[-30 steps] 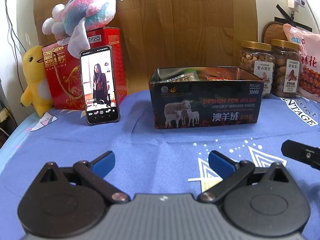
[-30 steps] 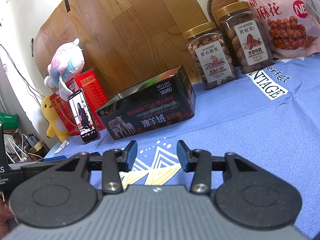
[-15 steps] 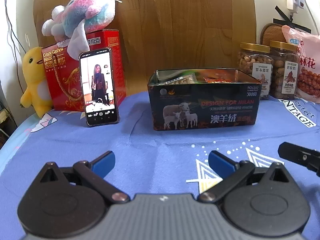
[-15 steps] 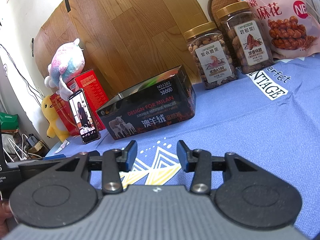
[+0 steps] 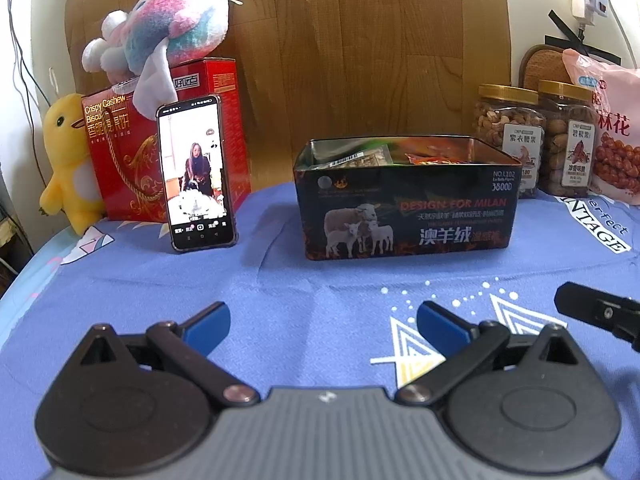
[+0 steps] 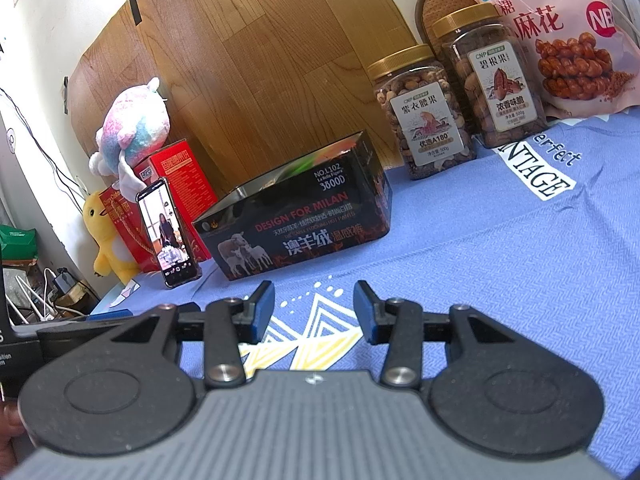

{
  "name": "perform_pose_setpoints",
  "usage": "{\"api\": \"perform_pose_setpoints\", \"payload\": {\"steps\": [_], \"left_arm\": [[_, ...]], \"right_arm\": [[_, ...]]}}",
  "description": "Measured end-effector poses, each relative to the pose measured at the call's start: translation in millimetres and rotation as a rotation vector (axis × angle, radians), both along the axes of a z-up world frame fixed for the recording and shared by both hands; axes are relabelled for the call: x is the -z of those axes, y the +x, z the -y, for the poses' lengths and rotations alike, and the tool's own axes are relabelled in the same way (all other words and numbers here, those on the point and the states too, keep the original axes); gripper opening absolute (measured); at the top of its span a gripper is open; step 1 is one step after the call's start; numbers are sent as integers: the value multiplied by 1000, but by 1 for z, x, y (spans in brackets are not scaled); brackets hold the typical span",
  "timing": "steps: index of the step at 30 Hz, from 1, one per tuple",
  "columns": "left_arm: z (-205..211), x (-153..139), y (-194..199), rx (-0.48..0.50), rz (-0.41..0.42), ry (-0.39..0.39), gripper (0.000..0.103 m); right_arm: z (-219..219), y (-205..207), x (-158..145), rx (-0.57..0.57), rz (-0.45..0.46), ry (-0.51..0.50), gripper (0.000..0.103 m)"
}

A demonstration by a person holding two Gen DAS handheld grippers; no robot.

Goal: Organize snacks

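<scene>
While both grippers hovered low over the blue cloth (image 5: 312, 280), the black tin box (image 5: 406, 216) printed with sheep and "DESIGN FOR MILAN" stood lidless ahead of them, serving as the reference landmark. Snack packets (image 5: 372, 158) lay inside the box, their tops showing above its rim. Left gripper (image 5: 324, 322): blue-padded fingers spread wide, holding nothing, short of the box's front wall. Right gripper (image 6: 314, 308): fingers parted with a clear gap between the pads, likewise empty, nearer than the box's front right corner; its black finger tip entered the left wrist view at the right edge.

Right of the box and against the wall stood two gold-lidded jars side by side, a cashew jar (image 6: 424, 114) and a pecan jar (image 6: 492, 80). Beyond the pecan jar leaned a pink bag of fried dough twists (image 6: 560, 32).

Left of the box a smartphone (image 5: 195, 172) with a lit screen leaned upright against a red cashew biscuit box (image 5: 128, 152). A pastel plush toy (image 5: 168, 28) sat on top of that red box, and a yellow duck plush (image 5: 66, 160) stood at its far left side.
</scene>
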State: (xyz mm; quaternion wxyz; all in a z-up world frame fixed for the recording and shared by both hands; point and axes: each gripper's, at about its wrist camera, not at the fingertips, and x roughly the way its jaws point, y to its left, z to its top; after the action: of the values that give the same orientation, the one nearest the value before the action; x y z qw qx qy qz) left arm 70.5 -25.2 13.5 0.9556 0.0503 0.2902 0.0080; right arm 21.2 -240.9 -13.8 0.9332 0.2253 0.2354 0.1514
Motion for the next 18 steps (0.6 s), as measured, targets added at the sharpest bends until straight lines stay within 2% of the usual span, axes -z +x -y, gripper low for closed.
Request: {"api": "perform_pose_setpoints", "payload": {"steps": [18], "left_arm": [[-1, -4, -1, -8, 3, 4, 103]], "right_arm": [[-2, -1, -2, -3, 8, -5, 47]]}}
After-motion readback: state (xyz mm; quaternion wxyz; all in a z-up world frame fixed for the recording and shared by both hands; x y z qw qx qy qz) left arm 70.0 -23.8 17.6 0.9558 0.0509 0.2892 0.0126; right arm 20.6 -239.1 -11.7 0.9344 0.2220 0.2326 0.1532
